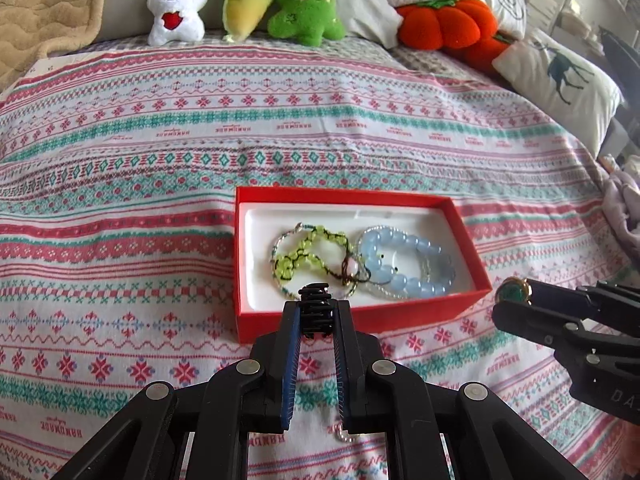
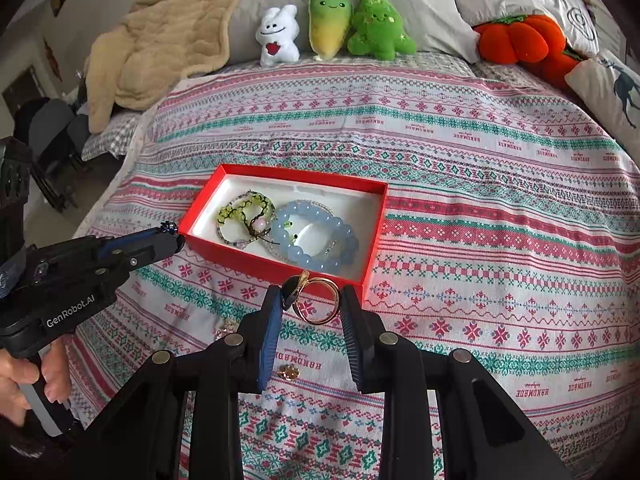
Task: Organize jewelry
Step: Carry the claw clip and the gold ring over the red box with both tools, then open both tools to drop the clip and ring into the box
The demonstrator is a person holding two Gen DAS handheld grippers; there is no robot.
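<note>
A red box point(image 1: 460, 224) point(image 2: 376, 236) with a white lining lies on the patterned bedspread. In it are a green beaded bracelet point(image 1: 308, 254) point(image 2: 244, 210) and a blue beaded bracelet point(image 1: 400, 260) point(image 2: 316, 236). My left gripper point(image 1: 316, 308) point(image 2: 172, 230) is shut on a black hair claw clip point(image 1: 316, 310) at the box's near left edge. My right gripper point(image 2: 314, 300) point(image 1: 508, 296) is shut on a gold ring with a green stone point(image 2: 316, 300) point(image 1: 514, 290), just before the box's near right corner.
A small gold trinket point(image 2: 289, 372) and a pale beaded piece point(image 2: 224, 330) lie on the bedspread under my right gripper. A clear bead piece point(image 1: 345, 436) lies under my left gripper. Plush toys point(image 1: 244, 0) and pillows point(image 1: 560, 76) line the far side.
</note>
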